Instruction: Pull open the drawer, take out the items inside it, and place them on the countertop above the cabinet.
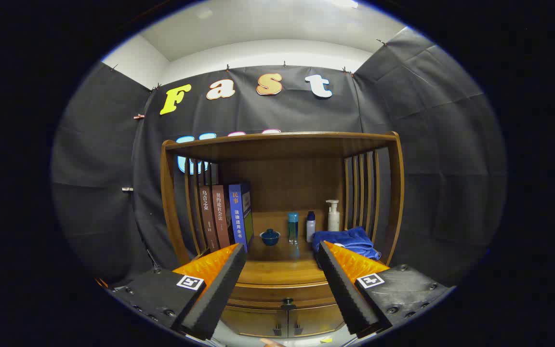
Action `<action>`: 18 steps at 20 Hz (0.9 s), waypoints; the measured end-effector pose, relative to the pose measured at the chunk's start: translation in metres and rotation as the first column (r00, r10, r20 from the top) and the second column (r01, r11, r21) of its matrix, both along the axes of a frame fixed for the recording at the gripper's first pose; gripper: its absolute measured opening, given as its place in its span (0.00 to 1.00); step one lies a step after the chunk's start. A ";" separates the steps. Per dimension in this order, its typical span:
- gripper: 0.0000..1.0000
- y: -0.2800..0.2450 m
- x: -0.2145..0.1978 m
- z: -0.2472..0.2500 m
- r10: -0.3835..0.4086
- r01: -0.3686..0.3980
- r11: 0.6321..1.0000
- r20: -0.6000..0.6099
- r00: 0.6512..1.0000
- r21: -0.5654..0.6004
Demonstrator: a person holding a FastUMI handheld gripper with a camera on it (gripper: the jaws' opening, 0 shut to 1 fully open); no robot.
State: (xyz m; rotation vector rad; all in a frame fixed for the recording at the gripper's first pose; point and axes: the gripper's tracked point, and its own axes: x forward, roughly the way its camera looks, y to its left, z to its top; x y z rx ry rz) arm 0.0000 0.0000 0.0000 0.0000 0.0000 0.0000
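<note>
A wooden cabinet (282, 144) with slatted sides stands straight ahead against the booth's wall. Its drawer (282, 292) sits closed under the countertop (280, 270), with a small dark knob (287, 303) at its middle. My gripper (281, 250) is open, fingers spread wide, held in the air in front of the cabinet and a little above the drawer. Nothing is between the fingers. The knob shows low between them. The drawer's inside is hidden.
On the countertop stand three books (224, 214) at the left, a small blue lidded cup (270, 236), a blue bottle (293, 227), a dark-capped bottle (310, 225), a white pump bottle (333, 216) and a folded blue towel (347, 241). Two cabinet doors (284, 322) lie under the drawer.
</note>
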 end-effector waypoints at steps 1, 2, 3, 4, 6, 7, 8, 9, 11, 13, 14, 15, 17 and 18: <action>1.00 -0.001 0.000 0.003 -0.003 0.003 1.000 0.002 1.000 -0.004; 1.00 -0.002 -0.001 0.004 -0.010 0.010 1.000 0.001 1.000 -0.009; 1.00 -0.003 0.000 0.004 -0.012 0.012 1.000 -0.001 1.000 -0.012; 0.99 -0.002 0.000 0.003 -0.010 0.010 1.000 -0.005 1.000 -0.014; 0.99 0.000 0.000 0.000 -0.003 0.003 1.000 -0.011 1.000 -0.013; 0.99 0.000 0.001 -0.001 -0.002 0.002 1.000 -0.015 1.000 -0.011; 0.99 0.001 0.002 -0.001 0.000 -0.001 1.000 -0.018 1.000 -0.008; 0.99 0.001 0.001 -0.001 0.002 -0.002 1.000 -0.018 1.000 -0.006; 0.99 0.000 0.001 0.000 0.003 -0.003 1.000 -0.014 1.000 -0.006; 0.99 -0.001 0.001 -0.001 0.003 -0.003 1.000 -0.011 1.000 -0.008; 0.99 -0.002 0.001 -0.001 0.001 -0.001 1.000 -0.012 1.000 -0.008; 0.99 -0.003 0.001 -0.001 0.001 -0.001 1.000 -0.013 1.000 -0.007; 0.99 -0.005 0.002 -0.001 -0.003 0.003 1.000 -0.014 1.000 -0.003; 0.99 -0.006 0.001 -0.002 -0.003 0.003 1.000 -0.016 1.000 -0.002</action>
